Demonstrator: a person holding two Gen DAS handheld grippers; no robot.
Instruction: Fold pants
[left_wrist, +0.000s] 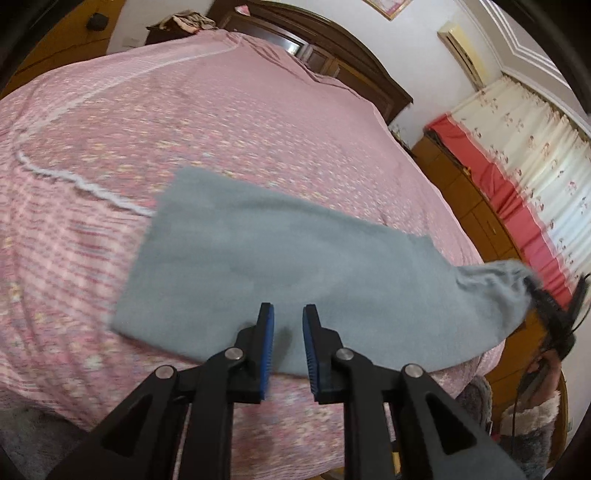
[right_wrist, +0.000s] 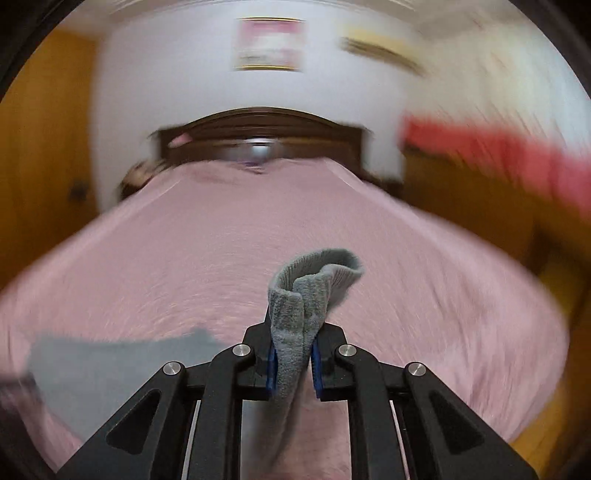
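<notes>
Your right gripper (right_wrist: 291, 325) has its jaws clamped on one bunched end of the grey fleece pants (left_wrist: 258, 266), lifted above the pink patterned bedspread (left_wrist: 221, 122). The rest lies flat on the bed. Your left gripper (left_wrist: 288, 314) hovers over them, jaws narrow and empty.

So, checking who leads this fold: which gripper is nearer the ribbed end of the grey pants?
Right. The right gripper clamps the ribbed end; the left gripper hovers over the pants' middle.
</notes>
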